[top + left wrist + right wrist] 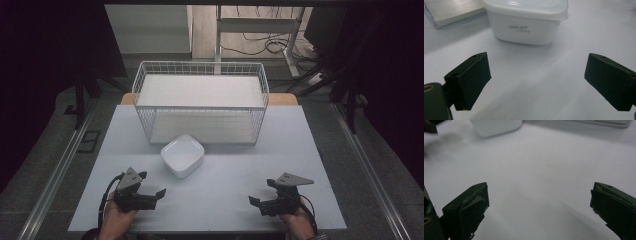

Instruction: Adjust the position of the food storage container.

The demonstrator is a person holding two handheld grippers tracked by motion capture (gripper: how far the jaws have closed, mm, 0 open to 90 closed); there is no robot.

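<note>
Glossy white square container point(182, 155) with rounded corners; left claw point(159, 192) and right claw point(252, 201) gape, matte black

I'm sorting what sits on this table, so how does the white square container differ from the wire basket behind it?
The white container has solid, opaque walls; the wire basket is open mesh you can see through. The container is small and low, while the basket is clearly wider and taller. The container stands turned cornerwise nearer the left gripper; the basket sits square to the table's far edge. Both are white and stand upright on the table.
</note>
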